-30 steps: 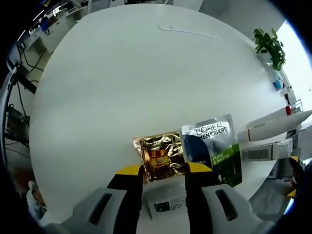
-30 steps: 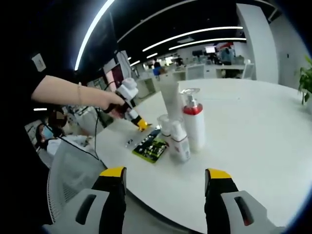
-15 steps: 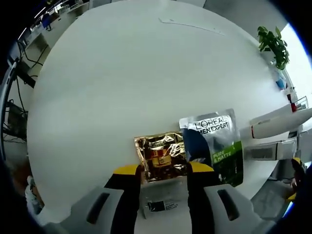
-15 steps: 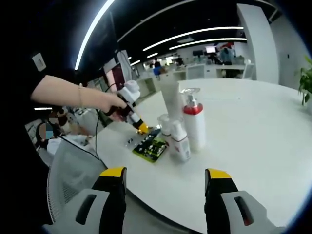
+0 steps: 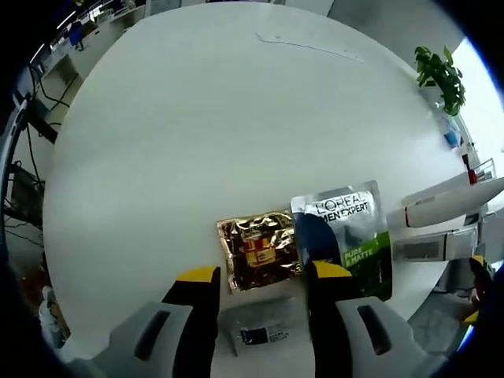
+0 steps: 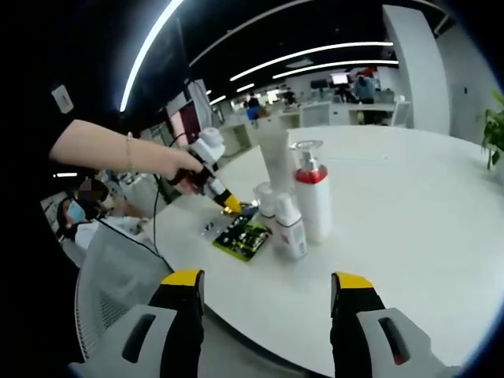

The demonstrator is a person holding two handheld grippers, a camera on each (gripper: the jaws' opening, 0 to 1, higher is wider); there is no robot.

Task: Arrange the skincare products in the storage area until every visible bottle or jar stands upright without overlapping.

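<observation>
Gold sachet (image 5: 259, 252) flat on table (image 5: 197, 142), just beyond left gripper (image 5: 261, 277) jaws, spread, empty; right gripper (image 6: 268, 285) likewise.

Under me: a large round white table (image 5: 197, 142), bare across most of its top. A potted green plant (image 5: 438, 72) sits at its far edge, about 2 o'clock. Cables trail over the floor at 9 o'clock. Ahead, dark ceiling with long curved light strips (image 6: 311, 55); open office desks (image 6: 346, 114) at 12 o'clock; white pillar (image 6: 409, 67) at 1 o'clock.
</observation>
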